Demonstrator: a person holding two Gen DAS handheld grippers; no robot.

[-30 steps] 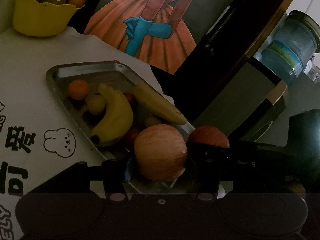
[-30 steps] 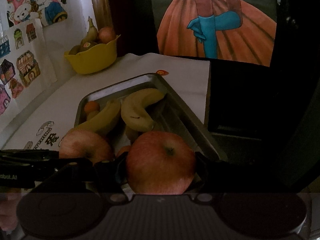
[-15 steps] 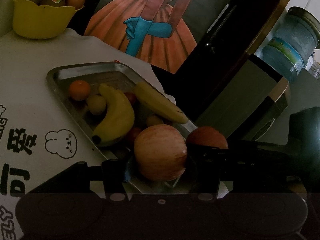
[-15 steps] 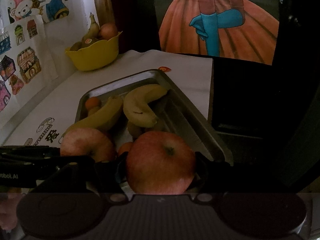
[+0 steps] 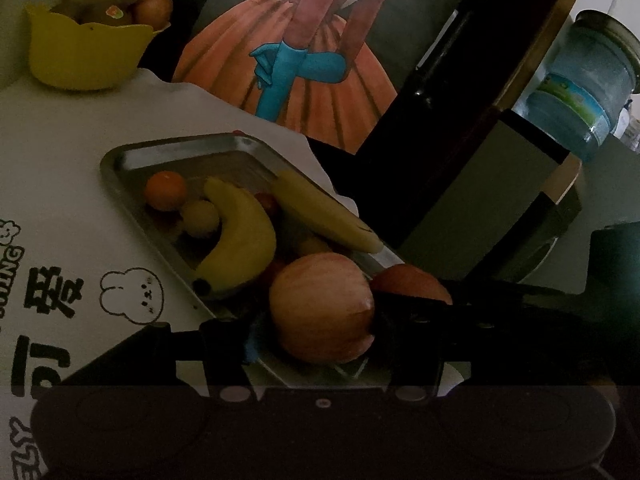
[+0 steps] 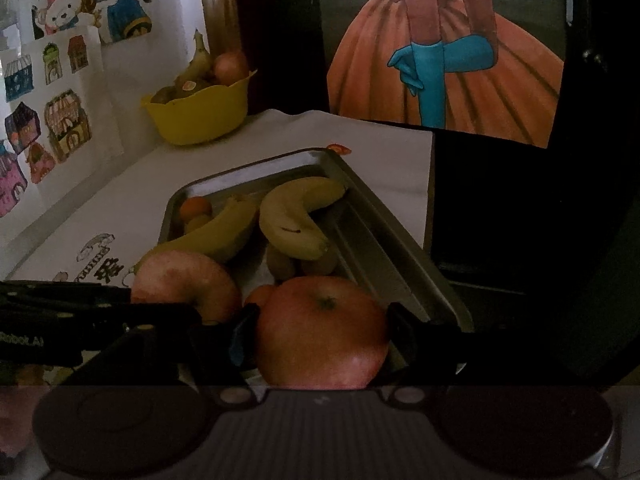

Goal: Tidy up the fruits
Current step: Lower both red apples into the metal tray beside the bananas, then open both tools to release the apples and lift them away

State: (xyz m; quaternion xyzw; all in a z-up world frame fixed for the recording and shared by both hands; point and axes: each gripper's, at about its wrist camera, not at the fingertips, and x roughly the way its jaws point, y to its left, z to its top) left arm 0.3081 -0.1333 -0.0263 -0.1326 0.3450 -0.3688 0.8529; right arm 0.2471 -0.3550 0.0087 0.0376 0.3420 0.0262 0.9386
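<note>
The left gripper (image 5: 322, 334) is clamped on a pale apple (image 5: 322, 306) and the right gripper (image 6: 320, 338) on a redder apple (image 6: 322, 330), the two held side by side over the near end of the steel tray (image 5: 120, 168), each apple's sides pressed between dark fingers (image 5: 224, 344). Farther along the tray lie two bananas (image 5: 240, 240) (image 5: 324, 212), an orange (image 5: 165, 191) and a small pale fruit (image 5: 199, 218) touching it, while a yellow bowl (image 6: 200, 114) of more fruit stands well apart at the far corner of the white cloth (image 5: 52, 160)
</note>
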